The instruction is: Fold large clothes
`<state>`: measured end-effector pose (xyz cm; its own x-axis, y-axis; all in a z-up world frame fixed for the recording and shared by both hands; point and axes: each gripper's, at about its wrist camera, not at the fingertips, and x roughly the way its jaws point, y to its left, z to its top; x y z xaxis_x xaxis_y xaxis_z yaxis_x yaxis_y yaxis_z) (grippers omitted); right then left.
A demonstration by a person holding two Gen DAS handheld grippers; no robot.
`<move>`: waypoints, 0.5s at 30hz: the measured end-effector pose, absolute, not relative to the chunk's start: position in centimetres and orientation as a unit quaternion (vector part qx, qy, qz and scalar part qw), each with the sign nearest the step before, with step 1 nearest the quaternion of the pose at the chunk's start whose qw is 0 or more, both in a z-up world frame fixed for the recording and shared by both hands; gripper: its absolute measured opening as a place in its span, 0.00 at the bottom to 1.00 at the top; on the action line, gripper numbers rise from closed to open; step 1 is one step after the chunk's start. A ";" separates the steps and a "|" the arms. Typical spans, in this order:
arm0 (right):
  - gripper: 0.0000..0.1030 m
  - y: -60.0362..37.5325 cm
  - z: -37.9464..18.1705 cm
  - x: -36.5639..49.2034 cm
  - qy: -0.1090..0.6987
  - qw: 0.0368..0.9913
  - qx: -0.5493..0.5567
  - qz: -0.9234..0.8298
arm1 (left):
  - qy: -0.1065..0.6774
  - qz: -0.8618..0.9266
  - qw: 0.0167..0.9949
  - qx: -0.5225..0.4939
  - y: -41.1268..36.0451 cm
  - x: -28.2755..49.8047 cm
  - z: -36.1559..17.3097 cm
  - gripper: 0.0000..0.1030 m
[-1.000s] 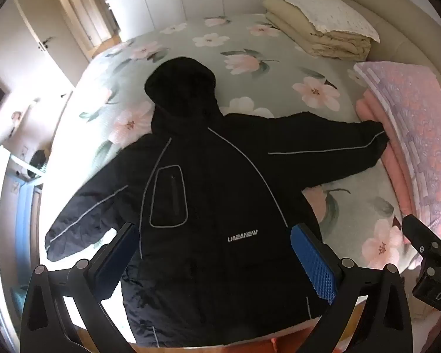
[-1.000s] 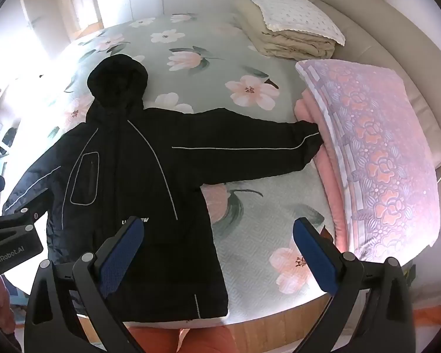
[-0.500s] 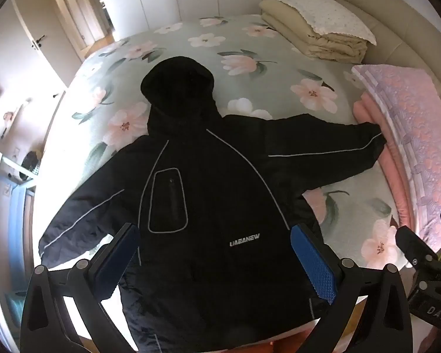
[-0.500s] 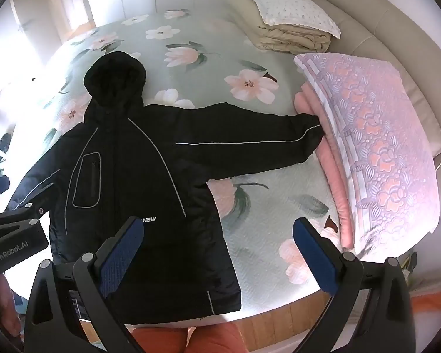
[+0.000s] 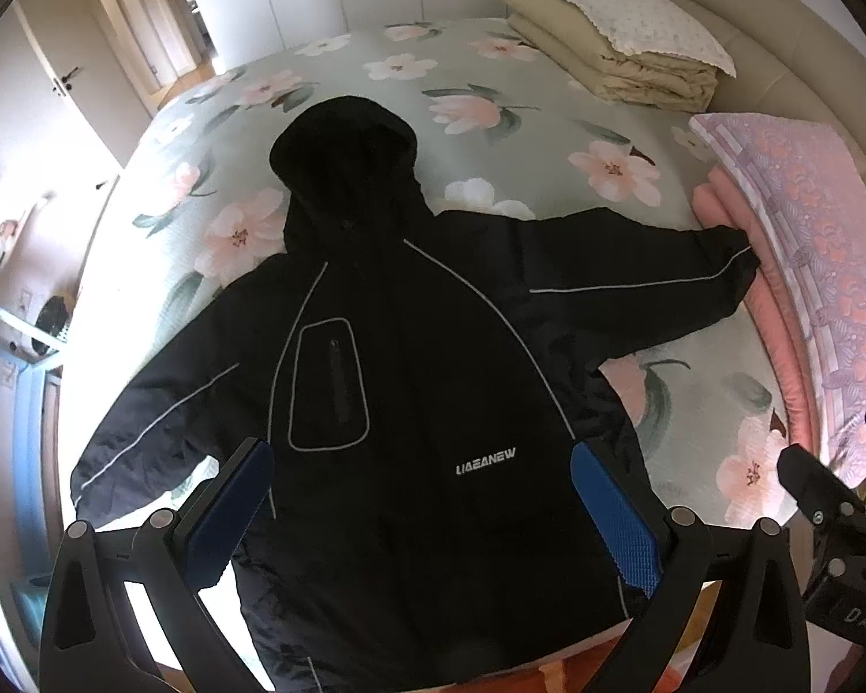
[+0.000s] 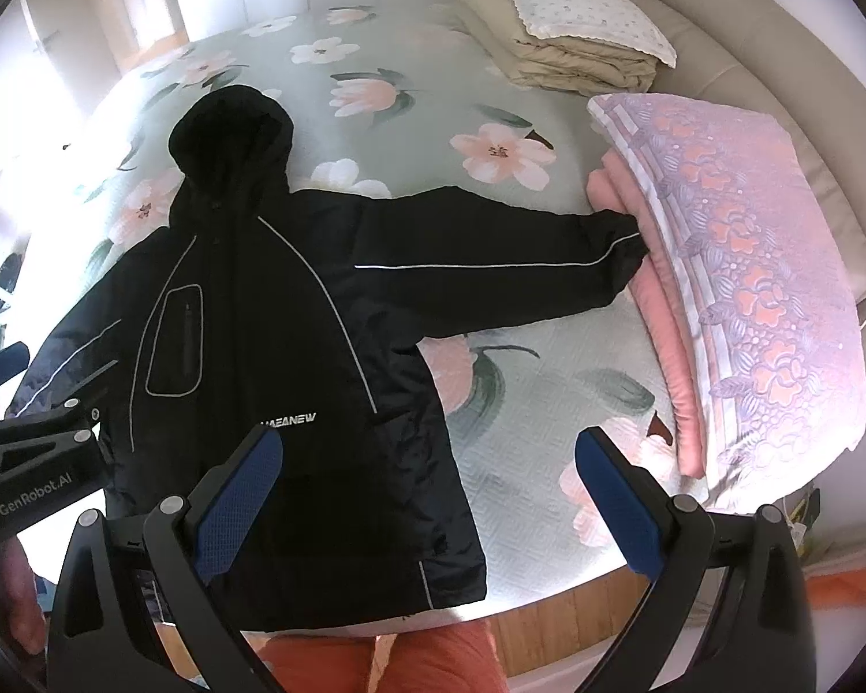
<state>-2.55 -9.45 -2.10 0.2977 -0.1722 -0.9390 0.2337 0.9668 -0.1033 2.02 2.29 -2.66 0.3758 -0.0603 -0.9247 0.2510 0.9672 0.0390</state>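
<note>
Nearest the viewer, the left tool hangs above the lower half of a black hooded jacket, its two blue-padded fingers spread wide and holding nothing. The right tool is just beside it, also spread wide and empty, poised over the jacket's right hem edge and the bare bedspread next to it.

The jacket lies front-up and spread flat on a bed with a pale green floral cover. Its hem reaches the near edge of the mattress, and part of it seems to hang over that edge — a pull towards the viewer could likely drag the whole garment off onto the floor. The shell fabric looks slick and puffy, so a shallow pinch may well slip, or catch only the top layer and leave the back panel behind, spoiling the fold.

Further out, the left sleeve slopes down towards the bed's side; the right sleeve stretches straight out, its cuff touching a folded pink quilt. Lifting that sleeve carelessly might snag or shift the quilt.

Farthest away, the hood lies flat, and a beige folded duvet with a pillow on top sits well apart near the headboard — no risk there
</note>
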 end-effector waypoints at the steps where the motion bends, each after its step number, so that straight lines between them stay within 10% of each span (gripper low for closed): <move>1: 0.99 -9.4 -2.2 -2.5 0.580 0.805 0.025 -0.122 | 0.548 -0.095 0.827 0.084 2.1 2.0 -2.5 0.99; 15: 0.99 -13.9 -2.9 -0.7 0.580 0.811 0.041 -0.062 | 0.560 -0.037 0.824 0.083 -2.4 0.9 -1.8 0.99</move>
<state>-0.67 -13.93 -2.88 0.3185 -0.0541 -0.9464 0.1483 0.9889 -0.0066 0.88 -2.37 -1.81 0.3701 0.0310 -0.9285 0.1542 0.9835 0.0944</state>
